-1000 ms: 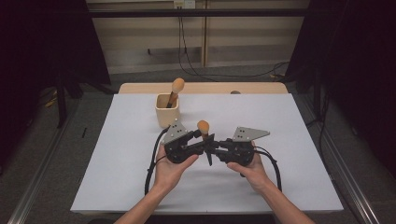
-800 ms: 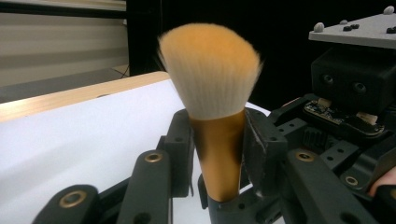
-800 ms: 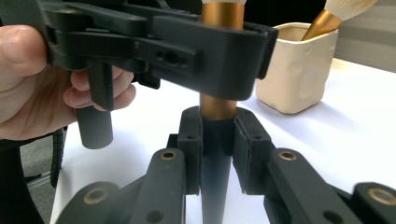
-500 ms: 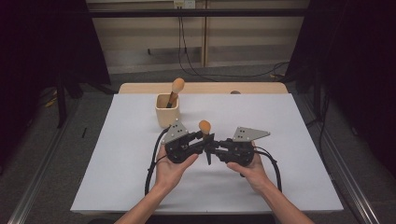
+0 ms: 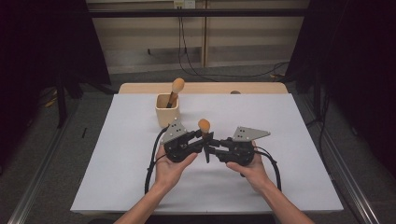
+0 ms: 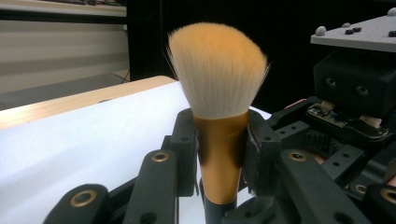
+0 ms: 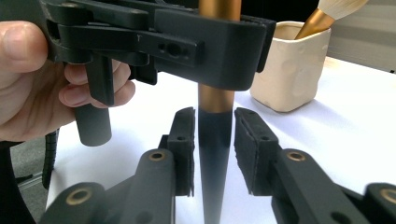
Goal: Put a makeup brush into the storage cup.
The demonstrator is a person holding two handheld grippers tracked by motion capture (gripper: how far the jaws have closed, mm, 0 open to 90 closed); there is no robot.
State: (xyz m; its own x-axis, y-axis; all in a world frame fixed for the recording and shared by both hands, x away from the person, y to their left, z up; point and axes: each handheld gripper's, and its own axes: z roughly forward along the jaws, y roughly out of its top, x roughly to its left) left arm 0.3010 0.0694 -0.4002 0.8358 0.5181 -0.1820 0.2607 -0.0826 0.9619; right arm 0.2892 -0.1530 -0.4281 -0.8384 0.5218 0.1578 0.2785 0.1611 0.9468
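My left tool [image 6: 219, 140] clamps the gold collar of a makeup brush [image 6: 218, 93], holding it upright above the white bench [image 5: 289, 121], a little in front of the cream cup [image 5: 167, 110]. My right tool [image 7: 214, 149] has just been opening: its pads stand either side of the dark tapered handle with a gap showing, no longer pressing it. I judge the risk to be in the handover. With one grip only, high on a smooth metal collar, the brush could pivot or slide down if I jolt it, and the right tool could knock the handle as it draws off. The brush has a dense peach-tipped head, gold collar and black handle narrowing to a point.
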